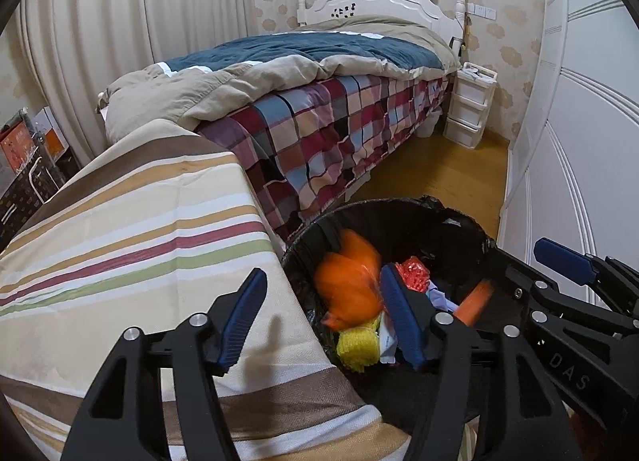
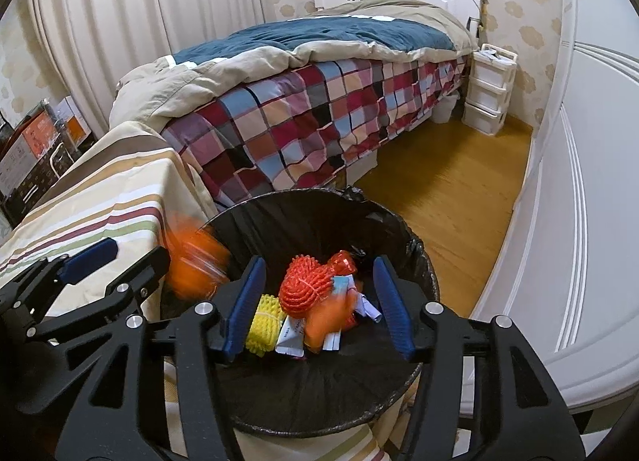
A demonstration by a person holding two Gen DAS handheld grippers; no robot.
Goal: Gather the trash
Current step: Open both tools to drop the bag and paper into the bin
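Observation:
A round bin lined with a black bag (image 1: 459, 221) (image 2: 303, 213) stands by the striped table (image 1: 139, 229) (image 2: 120, 189). Inside lie a yellow foam net (image 1: 357, 347) (image 2: 263, 327), a red foam net (image 2: 305, 285) (image 1: 415, 271), paper scraps (image 2: 293, 335) and an orange piece (image 2: 323, 321). A blurred orange wrapper (image 1: 349, 281) (image 2: 195, 261) is in the air at the bin's left rim, free of both grippers. My left gripper (image 1: 323, 317) is open over the table edge and bin. My right gripper (image 2: 317, 301) is open and empty above the bin.
A bed (image 1: 319, 109) (image 2: 319, 93) with a checked cover lies behind the table. A white drawer unit (image 1: 471, 105) (image 2: 491, 90) stands by the headboard. White wardrobe doors (image 2: 579, 181) run along the right. Wooden floor (image 2: 447, 189) lies between bed and wardrobe. Boxes (image 1: 24, 165) stand at the left.

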